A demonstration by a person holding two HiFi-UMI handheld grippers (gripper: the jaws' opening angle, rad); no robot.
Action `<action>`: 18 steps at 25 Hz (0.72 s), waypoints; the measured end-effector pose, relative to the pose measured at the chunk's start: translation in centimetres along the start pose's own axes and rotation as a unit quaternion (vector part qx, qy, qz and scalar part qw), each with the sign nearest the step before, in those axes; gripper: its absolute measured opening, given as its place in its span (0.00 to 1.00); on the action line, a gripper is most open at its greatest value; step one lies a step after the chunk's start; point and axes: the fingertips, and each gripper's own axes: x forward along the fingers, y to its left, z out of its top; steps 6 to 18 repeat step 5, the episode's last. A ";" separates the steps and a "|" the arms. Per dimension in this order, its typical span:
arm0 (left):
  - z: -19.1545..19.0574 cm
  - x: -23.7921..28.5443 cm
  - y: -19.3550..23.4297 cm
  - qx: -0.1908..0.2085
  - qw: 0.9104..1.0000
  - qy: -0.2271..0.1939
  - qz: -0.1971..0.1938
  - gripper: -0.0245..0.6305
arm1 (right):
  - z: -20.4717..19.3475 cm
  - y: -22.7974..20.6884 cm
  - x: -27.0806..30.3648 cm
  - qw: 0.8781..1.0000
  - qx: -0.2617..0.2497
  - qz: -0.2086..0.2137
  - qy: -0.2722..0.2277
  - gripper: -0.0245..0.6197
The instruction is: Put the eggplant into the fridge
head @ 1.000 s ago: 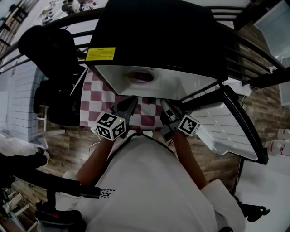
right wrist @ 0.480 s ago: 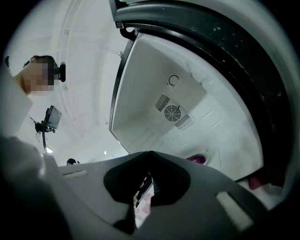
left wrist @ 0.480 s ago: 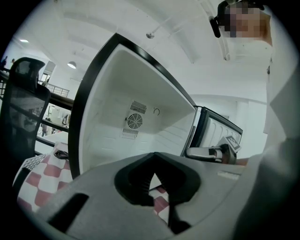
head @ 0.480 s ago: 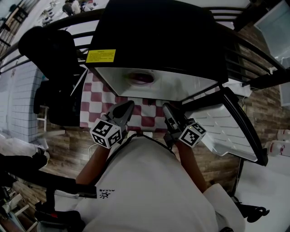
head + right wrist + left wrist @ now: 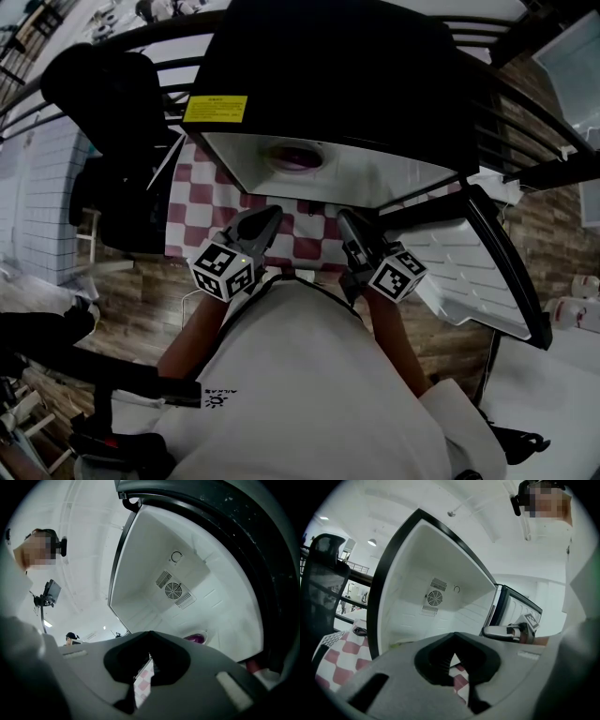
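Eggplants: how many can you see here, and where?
1. The eggplant lies inside the open fridge, purple against the white interior. Both gripper fingers are empty. More could be hidden under the fridge's dark top.

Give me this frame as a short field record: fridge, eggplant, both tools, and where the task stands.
fridge: open, door swung to the right in the head view
eggplant: inside the fridge, low down, touched by neither tool
left tool: shut, empty, in front of the opening
right tool: shut, empty, beside the left one
surface: red-and-white checked cloth
task status: eggplant appears placed; door not yet closed
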 end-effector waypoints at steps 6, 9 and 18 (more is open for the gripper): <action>-0.7 0.3 0.6 -0.002 1.000 0.011 0.003 0.05 | -0.3 -0.2 0.4 1.000 0.002 -0.005 0.006 0.05; -0.7 0.3 0.6 -0.002 1.000 0.011 0.003 0.05 | -0.3 -0.2 0.4 1.000 0.002 -0.005 0.006 0.05; -0.7 0.3 0.6 -0.002 1.000 0.011 0.003 0.05 | -0.3 -0.2 0.4 1.000 0.002 -0.005 0.006 0.05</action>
